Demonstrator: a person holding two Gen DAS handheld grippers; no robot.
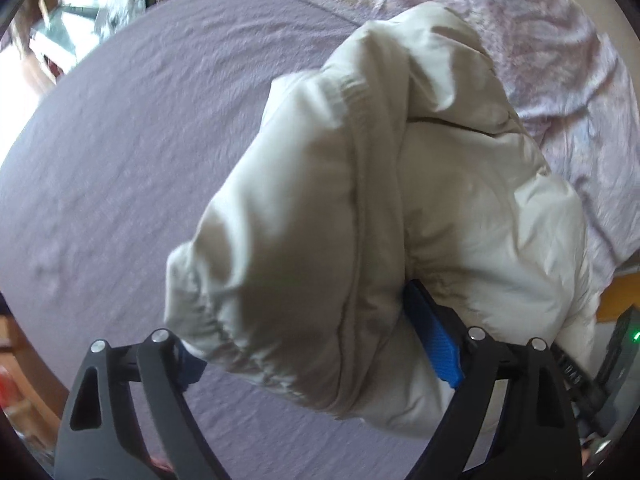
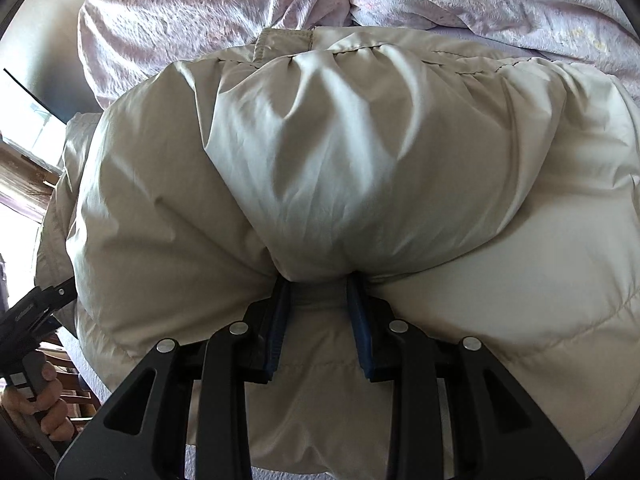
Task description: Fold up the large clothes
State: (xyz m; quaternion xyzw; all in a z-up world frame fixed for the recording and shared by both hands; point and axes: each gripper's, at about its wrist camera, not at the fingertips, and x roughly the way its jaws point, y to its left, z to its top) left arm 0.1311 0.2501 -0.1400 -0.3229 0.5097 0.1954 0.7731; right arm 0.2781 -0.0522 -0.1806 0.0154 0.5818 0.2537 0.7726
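Note:
A cream puffy jacket [image 2: 320, 152] lies bunched on the lilac bedsheet [image 1: 120, 140]. My right gripper [image 2: 319, 286] is shut on a pinched fold of the jacket, and the fabric balloons out just beyond its blue pads [image 2: 280, 320]. In the left wrist view a padded sleeve or folded edge of the jacket [image 1: 320, 208] lies across my left gripper [image 1: 308, 328]. Its jaws stand wide, with one blue pad [image 1: 438, 340] bare beside the fabric and the other mostly hidden under the cuff. The left gripper's body [image 2: 36, 308] and the hand [image 2: 50, 400] holding it show at the right wrist view's left edge.
A crumpled pink floral duvet [image 2: 440, 0] lies along the far side of the bed, right behind the jacket. Wooden furniture and a bright window [image 2: 24, 184] are off the bed's edge. A dark device with a green light [image 1: 628, 340] shows at the left wrist view's right edge.

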